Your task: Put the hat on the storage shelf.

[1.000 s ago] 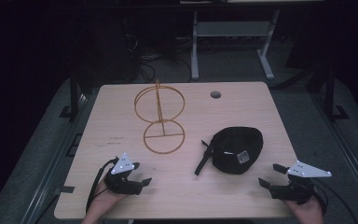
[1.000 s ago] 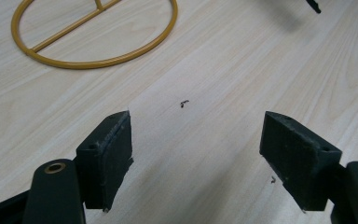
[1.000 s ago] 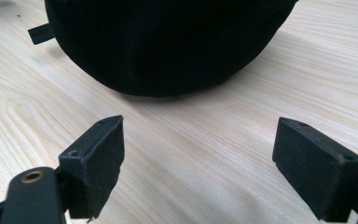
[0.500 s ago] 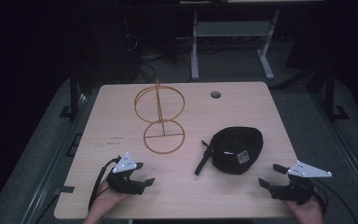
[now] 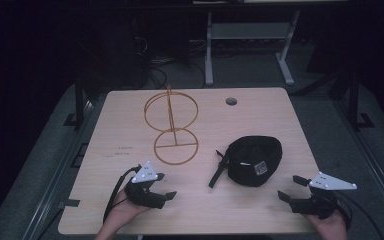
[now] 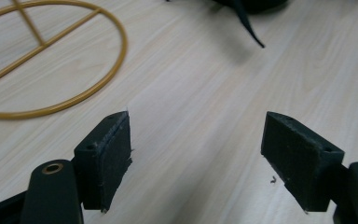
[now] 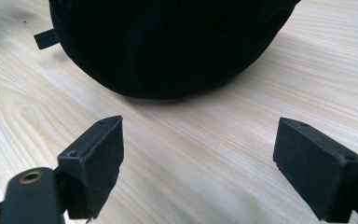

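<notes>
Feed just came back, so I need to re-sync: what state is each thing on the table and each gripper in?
Left gripper: open, empty, low over the table.
Right gripper: open, empty, facing the cap.
Black cap: lying on the table, strap trailing out, untouched.
Gold wire stand: upright, nothing on it.

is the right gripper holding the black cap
No, the right gripper stands open over bare table, apart from the black cap.
</notes>
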{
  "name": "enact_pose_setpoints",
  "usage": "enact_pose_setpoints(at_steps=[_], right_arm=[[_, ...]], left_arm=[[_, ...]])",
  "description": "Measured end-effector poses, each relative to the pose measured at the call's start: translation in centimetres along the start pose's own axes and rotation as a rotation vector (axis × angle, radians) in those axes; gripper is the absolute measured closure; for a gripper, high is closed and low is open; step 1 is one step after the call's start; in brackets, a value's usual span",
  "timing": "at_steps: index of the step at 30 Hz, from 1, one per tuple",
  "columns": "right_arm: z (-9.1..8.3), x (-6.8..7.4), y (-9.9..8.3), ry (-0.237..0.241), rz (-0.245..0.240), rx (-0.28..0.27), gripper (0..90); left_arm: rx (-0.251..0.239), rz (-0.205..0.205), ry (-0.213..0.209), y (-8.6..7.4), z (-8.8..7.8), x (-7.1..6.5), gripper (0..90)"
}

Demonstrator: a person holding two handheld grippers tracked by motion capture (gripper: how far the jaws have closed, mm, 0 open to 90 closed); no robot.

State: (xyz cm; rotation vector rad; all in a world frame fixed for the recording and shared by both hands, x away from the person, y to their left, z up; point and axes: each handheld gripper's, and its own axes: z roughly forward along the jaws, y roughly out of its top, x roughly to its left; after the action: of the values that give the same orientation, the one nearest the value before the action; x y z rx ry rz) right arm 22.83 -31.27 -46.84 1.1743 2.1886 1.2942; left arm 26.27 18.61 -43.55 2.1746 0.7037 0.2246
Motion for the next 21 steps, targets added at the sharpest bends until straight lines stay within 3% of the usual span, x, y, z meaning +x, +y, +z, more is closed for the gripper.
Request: enact_pose_setpoints(at_steps=[4,21], right_arm=[[0.0,0.0,0.0,0.002,0.0,0.0,15.8],[-0.2,0.0,0.0,0.004,0.005,-0.011,15.8]], left_arm=[[0.002,0.05,0.001,0.9,0.2,-0.5,23.9],[-0.017,0.12,-0.1,6.3,2.1,-2.8,24.0]])
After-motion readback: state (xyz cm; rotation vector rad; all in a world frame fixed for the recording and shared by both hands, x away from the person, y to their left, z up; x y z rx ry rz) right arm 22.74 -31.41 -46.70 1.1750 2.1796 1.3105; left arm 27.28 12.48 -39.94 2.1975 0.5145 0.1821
